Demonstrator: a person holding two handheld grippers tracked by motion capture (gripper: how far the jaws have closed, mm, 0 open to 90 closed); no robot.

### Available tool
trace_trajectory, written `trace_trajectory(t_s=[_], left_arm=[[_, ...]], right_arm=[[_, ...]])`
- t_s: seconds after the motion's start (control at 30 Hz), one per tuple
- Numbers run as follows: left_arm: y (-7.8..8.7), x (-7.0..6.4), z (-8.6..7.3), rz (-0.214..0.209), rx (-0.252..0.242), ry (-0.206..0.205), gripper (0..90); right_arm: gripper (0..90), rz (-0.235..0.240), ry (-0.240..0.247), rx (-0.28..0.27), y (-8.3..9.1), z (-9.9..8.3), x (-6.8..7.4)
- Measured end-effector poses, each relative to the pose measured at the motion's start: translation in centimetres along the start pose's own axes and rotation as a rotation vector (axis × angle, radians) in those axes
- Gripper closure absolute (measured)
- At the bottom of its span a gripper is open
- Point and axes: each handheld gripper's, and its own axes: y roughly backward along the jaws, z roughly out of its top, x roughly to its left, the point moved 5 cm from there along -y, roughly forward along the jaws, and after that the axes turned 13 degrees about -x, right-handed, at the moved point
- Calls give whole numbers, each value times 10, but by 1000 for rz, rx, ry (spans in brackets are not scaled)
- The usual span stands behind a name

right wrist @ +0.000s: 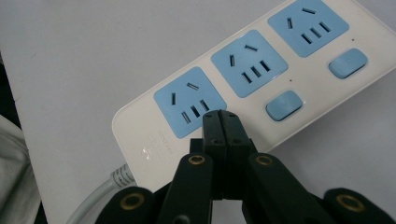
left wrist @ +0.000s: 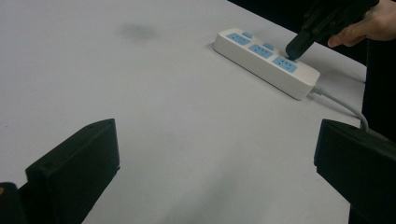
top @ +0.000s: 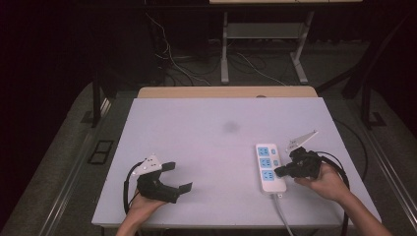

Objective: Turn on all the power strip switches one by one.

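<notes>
Left gripper (top: 178,178), jaws spread wide and empty, rests at the white table's (top: 196,128) seven o'clock. At four o'clock, the right gripper (right wrist: 219,122), jaws pressed together, hovers at the power strip's (top: 270,168) nearest socket; pushing off-centre could skid the strip.

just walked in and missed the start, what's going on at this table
A person holds a pair of tongs in each hand over a white table. The right tongs are shut, with nothing between the jaws, and their tip sits at the blue socket nearest the cord on a white power strip. Whether the tip actually touches it is hard to tell. The left tongs are open and empty, at the near left of the table, well apart from the strip. Nothing is plugged into the strip's three sockets.
</notes>
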Motion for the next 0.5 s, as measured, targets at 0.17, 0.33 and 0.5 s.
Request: trace_trajectory(t_s=[0.17,0.33,0.5], left_arm=[[0,1,0,0,1,3,0],[0,1,-1,-1,4,1,0],[0,2,-1,-2,6,2,0]], right_arm=[[900,1,10,-1,-1,0,0],[900,15,-12,-1,0,0,-2],[900,30,-29,-18,0,-1,-4]])
